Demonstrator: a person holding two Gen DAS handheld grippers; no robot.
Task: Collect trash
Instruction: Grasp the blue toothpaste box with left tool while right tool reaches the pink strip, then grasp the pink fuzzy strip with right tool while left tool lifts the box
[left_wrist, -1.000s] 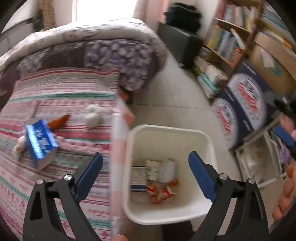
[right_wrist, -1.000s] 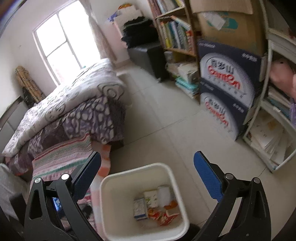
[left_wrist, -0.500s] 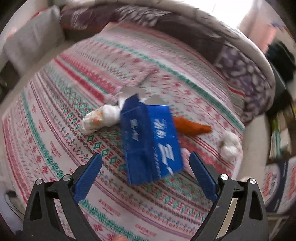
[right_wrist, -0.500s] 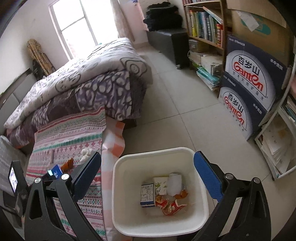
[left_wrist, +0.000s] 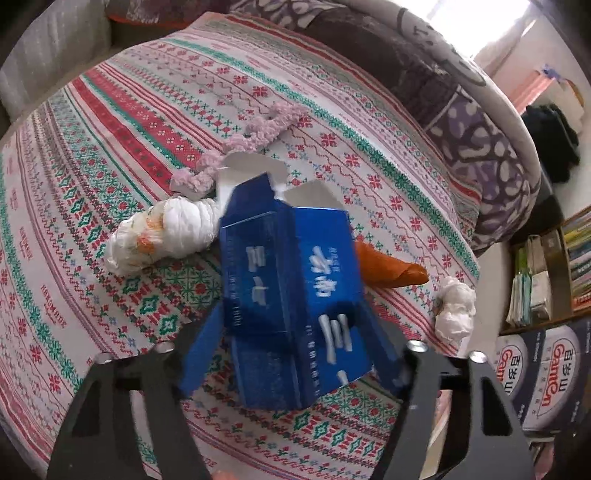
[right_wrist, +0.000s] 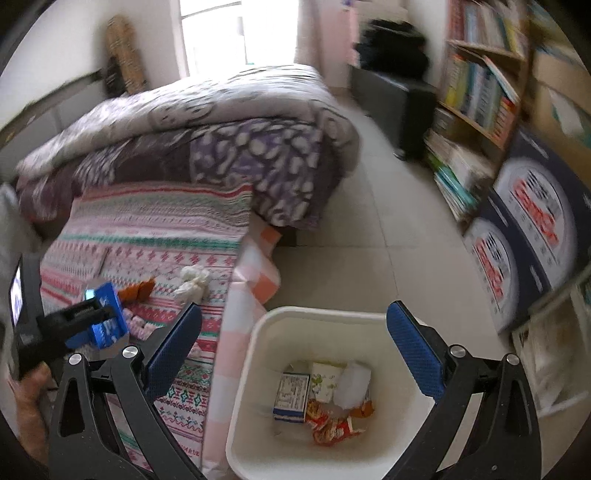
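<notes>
A blue carton (left_wrist: 291, 288) with open white flaps lies on the patterned bedspread (left_wrist: 110, 122). My left gripper (left_wrist: 291, 350) is closing its jaws on the carton's lower end, and both blue pads touch its sides. The right wrist view also shows that carton (right_wrist: 107, 317) in the left gripper (right_wrist: 88, 321). Around it lie a white crumpled bag (left_wrist: 162, 232), an orange wrapper (left_wrist: 391, 269) and a white tissue wad (left_wrist: 454, 310). My right gripper (right_wrist: 295, 350) hangs open above the white bin (right_wrist: 258, 332), which holds small boxes and wrappers (right_wrist: 325, 398).
A pink fuzzy strip (left_wrist: 258, 133) lies beyond the carton. A folded quilt (right_wrist: 221, 140) covers the bed's far end. Bookshelves (right_wrist: 476, 103) and dark printed boxes (right_wrist: 532, 221) line the right wall across a tiled floor (right_wrist: 369, 240). A person's hand (right_wrist: 29, 398) holds the left gripper.
The left wrist view swung from the bin to the bed, came down over the blue carton, and its jaws narrowed onto it. The right gripper rolled and shifted over the bin.
</notes>
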